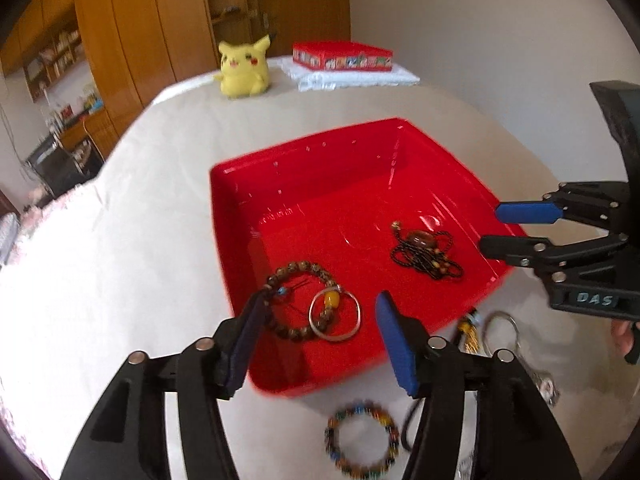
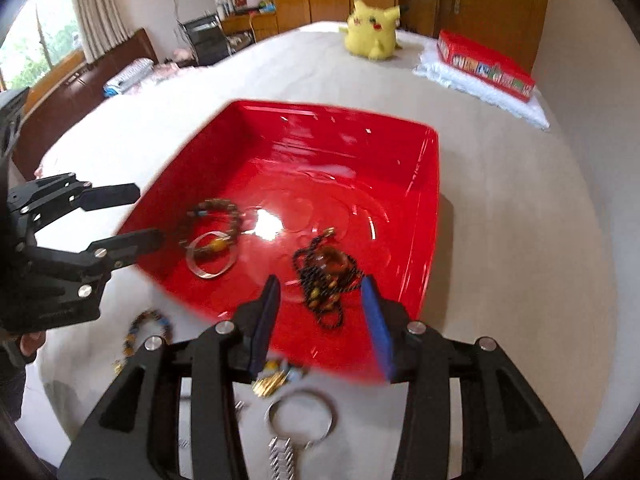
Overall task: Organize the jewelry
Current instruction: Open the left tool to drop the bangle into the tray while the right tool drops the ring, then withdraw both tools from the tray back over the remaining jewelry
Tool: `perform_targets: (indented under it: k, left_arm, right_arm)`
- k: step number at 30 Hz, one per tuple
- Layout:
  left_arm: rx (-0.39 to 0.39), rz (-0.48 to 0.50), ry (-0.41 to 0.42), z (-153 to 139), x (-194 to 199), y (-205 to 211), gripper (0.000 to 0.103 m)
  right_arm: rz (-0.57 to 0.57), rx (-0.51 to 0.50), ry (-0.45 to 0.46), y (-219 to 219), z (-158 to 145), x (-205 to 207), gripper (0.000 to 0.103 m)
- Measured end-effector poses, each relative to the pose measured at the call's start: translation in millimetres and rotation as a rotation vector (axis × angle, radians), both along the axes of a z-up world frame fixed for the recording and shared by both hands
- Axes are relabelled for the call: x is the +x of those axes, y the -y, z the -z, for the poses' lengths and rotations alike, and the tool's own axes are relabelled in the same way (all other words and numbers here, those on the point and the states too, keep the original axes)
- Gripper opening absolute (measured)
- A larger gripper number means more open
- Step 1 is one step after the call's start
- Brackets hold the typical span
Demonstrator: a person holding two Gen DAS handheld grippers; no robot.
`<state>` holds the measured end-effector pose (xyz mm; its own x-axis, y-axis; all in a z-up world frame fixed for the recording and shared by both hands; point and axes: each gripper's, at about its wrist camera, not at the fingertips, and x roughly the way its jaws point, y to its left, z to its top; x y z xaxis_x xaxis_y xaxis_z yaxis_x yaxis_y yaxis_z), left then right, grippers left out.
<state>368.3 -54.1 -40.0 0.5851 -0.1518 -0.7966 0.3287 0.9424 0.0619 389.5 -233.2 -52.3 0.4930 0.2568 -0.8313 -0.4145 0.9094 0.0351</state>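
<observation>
Both grippers are built of black plastic linkage arms joined by round silver bolts. Blue pads are fitted to the inner faces of the left gripper (image 1: 320, 332) and the right gripper (image 2: 322, 320). "DAS" is marked in pale letters on the right body. Bare skin is glimpsed behind each handle.

I see yellow plush toy (image 1: 243, 67) | red box (image 1: 342, 55) on white cloth (image 1: 352, 78) | wooden wardrobe (image 1: 132, 28) behind

red tray (image 1: 256, 208) far half bare | near half: brown bracelet (image 1: 298, 300), black necklace (image 1: 426, 254) | bangle (image 1: 335, 316) overlaps bracelet
</observation>
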Motion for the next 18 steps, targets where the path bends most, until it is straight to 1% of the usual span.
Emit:
perform_targets:
  k: [3, 5, 7, 9, 12, 14, 16, 18]
  left_arm:
    - [0.007, 0.011, 0.028, -9.9, -25.2, -2.9, 0.062]
    - [-0.001, 0.02, 0.034, -12.4, -45.8, -6.2, 0.063]
    - [-0.003, 0.024, 0.031, -10.8, -64.5, -9.8, 0.063]
    - [0.001, 0.027, 0.023, -4.3, -83.4, -13.9, 0.065]
    - [-0.002, 0.005, 0.011, 8.7, -110.3, -24.9, 0.068]
    - [-0.008, -0.015, -0.004, 21.3, -126.9, -34.3, 0.068]
    - [-0.037, -0.034, -0.037, 36.1, -141.3, -44.0, 0.068]
    - [-0.054, -0.032, -0.064, 49.6, -151.4, -48.0, 0.068]
  right_arm:
    - [-0.007, 0.022, 0.038, 3.6, -13.6, -29.4, 0.051]
    - [-0.012, 0.043, 0.054, 5.7, -19.8, -53.9, 0.053]
    - [-0.021, 0.049, 0.068, 7.2, -21.8, -78.5, 0.056]
    - [-0.018, 0.057, 0.075, 10.0, -20.0, -98.1, 0.062]
    - [0.005, 0.056, 0.078, 16.6, -6.5, -130.3, 0.066]
    - [0.025, 0.034, 0.076, 21.1, 10.2, -152.5, 0.067]
    - [0.048, 0.031, 0.058, 26.7, 25.8, -166.7, 0.067]
    - [0.08, 0.028, 0.033, 33.3, 43.8, -178.5, 0.067]
